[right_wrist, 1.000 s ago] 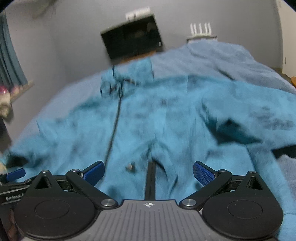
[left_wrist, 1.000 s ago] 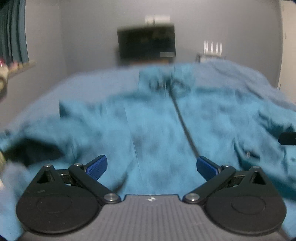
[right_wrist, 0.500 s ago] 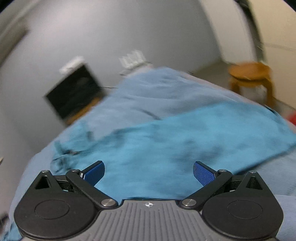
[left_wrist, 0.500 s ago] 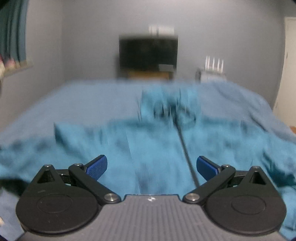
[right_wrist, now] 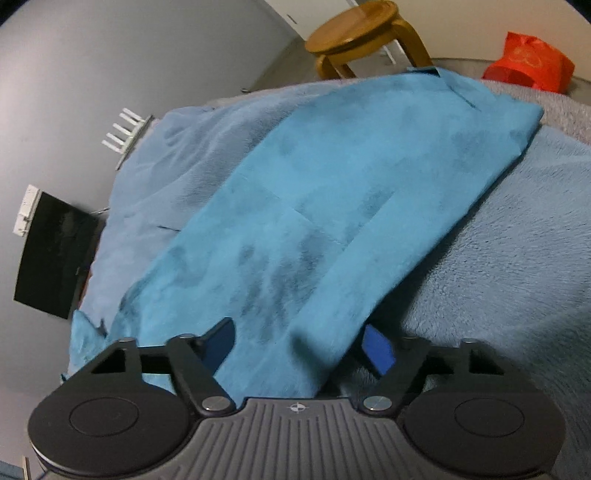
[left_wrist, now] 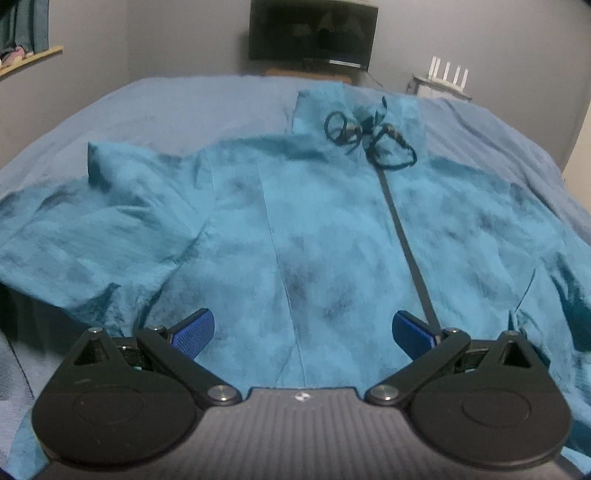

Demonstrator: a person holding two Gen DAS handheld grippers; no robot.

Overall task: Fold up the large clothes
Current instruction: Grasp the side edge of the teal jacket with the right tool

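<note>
1 teal jacket (left_wrist: 321, 236) lies front-up, zipped, spread across the blue bed (left_wrist: 184, 107), collar at the far end. The left gripper (left_wrist: 303, 330) hangs released over its near hem. The right gripper (right_wrist: 301, 343), jaws spread, has the jacket's sleeve (right_wrist: 332, 206) running between its fingers, not clenched.

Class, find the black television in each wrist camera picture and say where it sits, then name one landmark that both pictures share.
Left wrist: the television sits at top centre, upright on the far wall beyond the bed.
Right wrist: the television sits at the left edge, tilted.
Shared landmark: the white router beside it.
</note>
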